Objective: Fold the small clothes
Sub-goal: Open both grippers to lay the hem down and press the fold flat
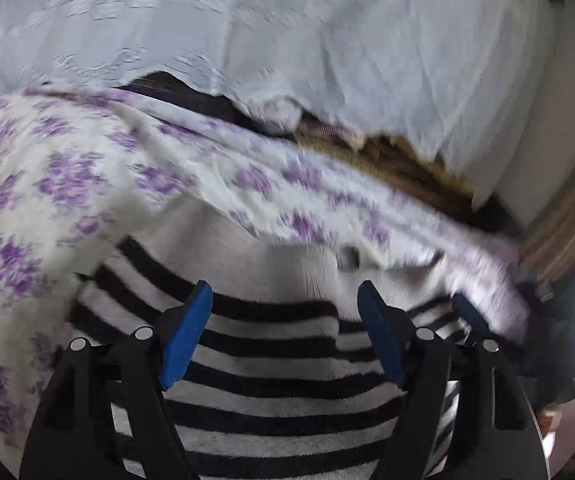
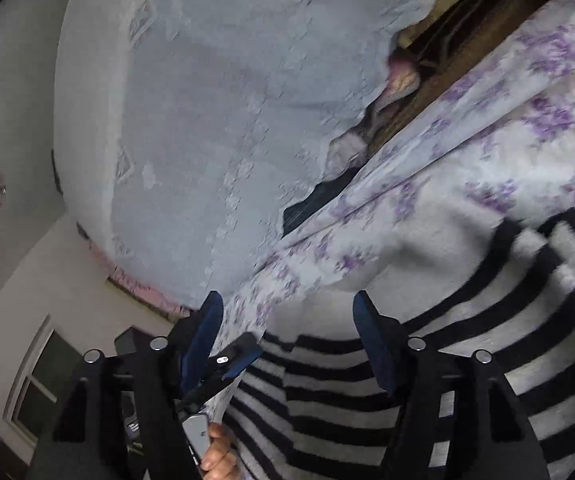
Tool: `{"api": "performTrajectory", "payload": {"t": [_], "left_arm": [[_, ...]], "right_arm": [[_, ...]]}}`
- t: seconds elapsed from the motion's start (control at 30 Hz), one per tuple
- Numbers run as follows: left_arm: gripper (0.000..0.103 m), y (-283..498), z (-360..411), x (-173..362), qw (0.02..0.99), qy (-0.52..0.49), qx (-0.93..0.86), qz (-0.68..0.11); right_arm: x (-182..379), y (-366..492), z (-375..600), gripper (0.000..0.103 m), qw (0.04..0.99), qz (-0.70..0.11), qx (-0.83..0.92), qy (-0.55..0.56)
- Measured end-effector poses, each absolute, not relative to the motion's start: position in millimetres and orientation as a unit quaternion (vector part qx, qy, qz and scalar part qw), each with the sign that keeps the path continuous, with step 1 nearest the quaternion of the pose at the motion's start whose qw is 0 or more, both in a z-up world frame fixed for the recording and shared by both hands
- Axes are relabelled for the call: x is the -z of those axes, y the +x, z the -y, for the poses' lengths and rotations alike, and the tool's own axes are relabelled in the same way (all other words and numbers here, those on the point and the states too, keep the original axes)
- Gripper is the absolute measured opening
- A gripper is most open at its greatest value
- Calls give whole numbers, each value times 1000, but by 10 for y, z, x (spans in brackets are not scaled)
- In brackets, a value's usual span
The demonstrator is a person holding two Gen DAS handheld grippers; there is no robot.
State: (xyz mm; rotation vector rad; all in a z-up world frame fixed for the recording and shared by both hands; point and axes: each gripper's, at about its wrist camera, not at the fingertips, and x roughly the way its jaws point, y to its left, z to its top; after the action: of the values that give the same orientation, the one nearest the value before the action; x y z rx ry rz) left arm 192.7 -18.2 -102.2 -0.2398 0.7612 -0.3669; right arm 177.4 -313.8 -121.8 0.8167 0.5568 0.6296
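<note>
A small black-and-white striped knit garment [image 1: 271, 360] with a plain white upper part lies on a bed. My left gripper [image 1: 285, 332] is open, its blue pads spread over the stripes, just above the cloth. The other gripper's blue fingers [image 1: 467, 316] show at the garment's right edge. In the right wrist view the same garment [image 2: 447, 360] lies below and to the right. My right gripper [image 2: 287, 340] is open over its white and striped edge. The left gripper [image 2: 239, 356] and the hand that holds it [image 2: 217, 456] show at the lower left.
The garment rests on a white sheet with purple flowers [image 1: 47, 184]. Behind it lies a pale blue embroidered cover [image 1: 287, 40] over brown bedding [image 1: 399, 164]. A white wall and a window [image 2: 35, 380] are at the left of the right wrist view.
</note>
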Motion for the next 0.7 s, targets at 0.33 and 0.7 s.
{"api": "performTrajectory", "payload": {"t": [0.33, 0.7], "left_arm": [[81, 2248, 53, 1367, 909, -47, 47, -412], [80, 2019, -225, 993, 928, -93, 82, -352]], "right_arm": [[1713, 2192, 3422, 49, 811, -315, -189, 456], [1293, 1832, 3517, 68, 882, -247, -182, 357]]}}
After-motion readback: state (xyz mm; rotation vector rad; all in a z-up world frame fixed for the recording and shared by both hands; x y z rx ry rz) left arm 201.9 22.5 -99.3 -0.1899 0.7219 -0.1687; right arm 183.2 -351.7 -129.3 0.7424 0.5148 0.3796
